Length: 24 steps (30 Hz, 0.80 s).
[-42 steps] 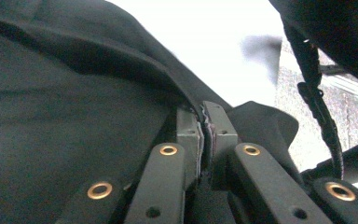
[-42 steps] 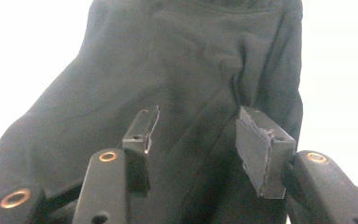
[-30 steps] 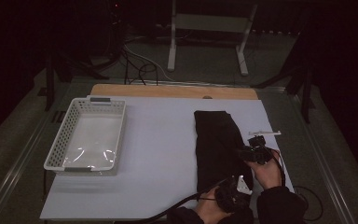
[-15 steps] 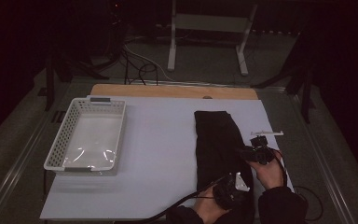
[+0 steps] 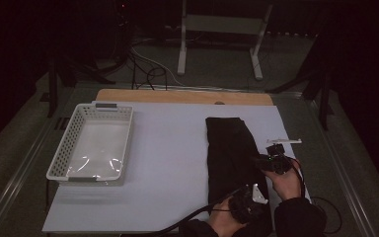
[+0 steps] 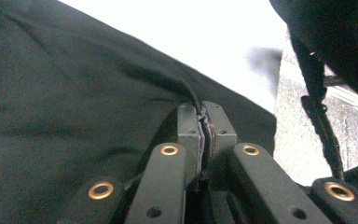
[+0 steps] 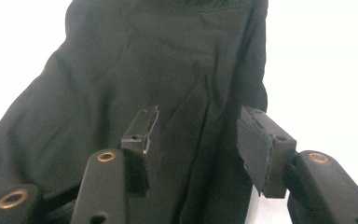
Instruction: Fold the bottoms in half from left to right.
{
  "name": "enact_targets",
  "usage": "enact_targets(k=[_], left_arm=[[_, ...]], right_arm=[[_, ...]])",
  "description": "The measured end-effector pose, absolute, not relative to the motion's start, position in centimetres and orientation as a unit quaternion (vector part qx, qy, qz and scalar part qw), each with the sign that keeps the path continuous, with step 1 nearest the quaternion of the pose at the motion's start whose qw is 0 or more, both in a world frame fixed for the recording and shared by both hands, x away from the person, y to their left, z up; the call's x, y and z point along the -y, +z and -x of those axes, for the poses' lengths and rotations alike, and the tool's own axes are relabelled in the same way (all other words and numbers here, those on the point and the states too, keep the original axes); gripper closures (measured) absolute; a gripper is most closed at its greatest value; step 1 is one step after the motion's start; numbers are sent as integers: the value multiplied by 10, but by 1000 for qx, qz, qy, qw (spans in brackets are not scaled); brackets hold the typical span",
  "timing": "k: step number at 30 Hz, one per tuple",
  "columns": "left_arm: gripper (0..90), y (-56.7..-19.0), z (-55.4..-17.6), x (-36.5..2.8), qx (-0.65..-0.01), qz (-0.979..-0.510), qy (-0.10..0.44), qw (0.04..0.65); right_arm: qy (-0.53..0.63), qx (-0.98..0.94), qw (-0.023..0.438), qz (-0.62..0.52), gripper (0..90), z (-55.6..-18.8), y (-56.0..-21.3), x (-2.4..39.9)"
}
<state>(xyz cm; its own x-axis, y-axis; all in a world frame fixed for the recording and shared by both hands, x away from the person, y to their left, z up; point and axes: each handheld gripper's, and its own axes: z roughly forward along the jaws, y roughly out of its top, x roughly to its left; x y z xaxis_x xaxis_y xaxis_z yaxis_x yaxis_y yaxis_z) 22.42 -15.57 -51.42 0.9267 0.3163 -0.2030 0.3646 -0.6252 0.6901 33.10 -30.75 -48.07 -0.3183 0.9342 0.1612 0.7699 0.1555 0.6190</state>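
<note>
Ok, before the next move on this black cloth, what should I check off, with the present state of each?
1. Left tool clamped on the edge of the folded black fabric garment: ok.
2. Right tool gripping the garment: not ok, its jaws stand apart with fabric between them.
3. Garment flat on the white table sheet: ok, apart from the pinched edge.
4. White perforated plastic basket empty: ok.
5. Bare sheet between garment and basket: ok.
</note>
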Motion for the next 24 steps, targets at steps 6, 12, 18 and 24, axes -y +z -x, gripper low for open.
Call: enact_targets(k=[6, 12, 18, 24], left_arm=[[879, -506, -223, 158, -184, -894, -23, 407], [881, -499, -223, 159, -186, -889, -19, 418], [885, -493, -222, 159, -181, -884, -21, 430], [885, -492, -222, 159, -179, -882, -27, 435]], right_arm=[[307, -750, 125, -572, 521, -333, -486, 309], [292, -755, 116, -575, 560, -336, -495, 311], [282, -759, 102, -578, 662, -336, -498, 312], [270, -766, 119, -572, 888, -336, -497, 311]])
